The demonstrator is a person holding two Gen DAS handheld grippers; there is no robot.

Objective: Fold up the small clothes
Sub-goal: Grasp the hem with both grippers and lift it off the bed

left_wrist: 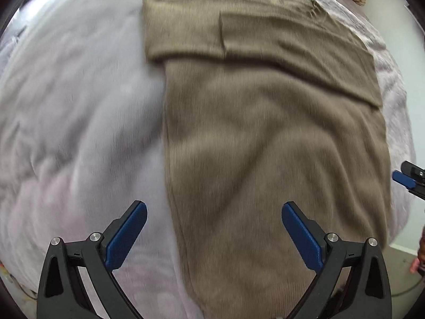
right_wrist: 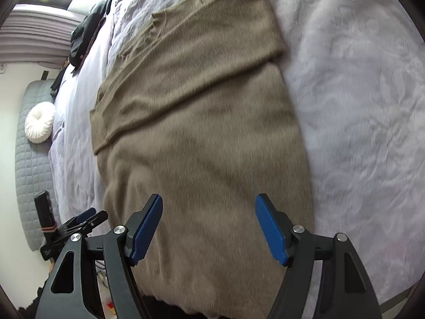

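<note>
**Mia:** What are the grabbers doing?

**Sam:** The left gripper (left_wrist: 214, 235) has its jaws spread wide, with nothing in them. The right gripper (right_wrist: 208, 228) is spread too, and it holds nothing.

**Mia:** Where is the sweater?

**Sam:** The brown sweater (left_wrist: 265, 138) lies flat on the pale purple blanket (left_wrist: 79, 133), under both grabbers. A sleeve (left_wrist: 265, 40) is folded across it at the far end.

**Mia:** And farther away?

**Sam:** A round white pillow (right_wrist: 39, 122).

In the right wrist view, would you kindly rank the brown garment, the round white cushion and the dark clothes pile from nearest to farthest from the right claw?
1. Brown garment: directly under the right claw, centre.
2. Round white cushion: left, beside the bed.
3. Dark clothes pile: upper left, at the bed's far end.
</note>
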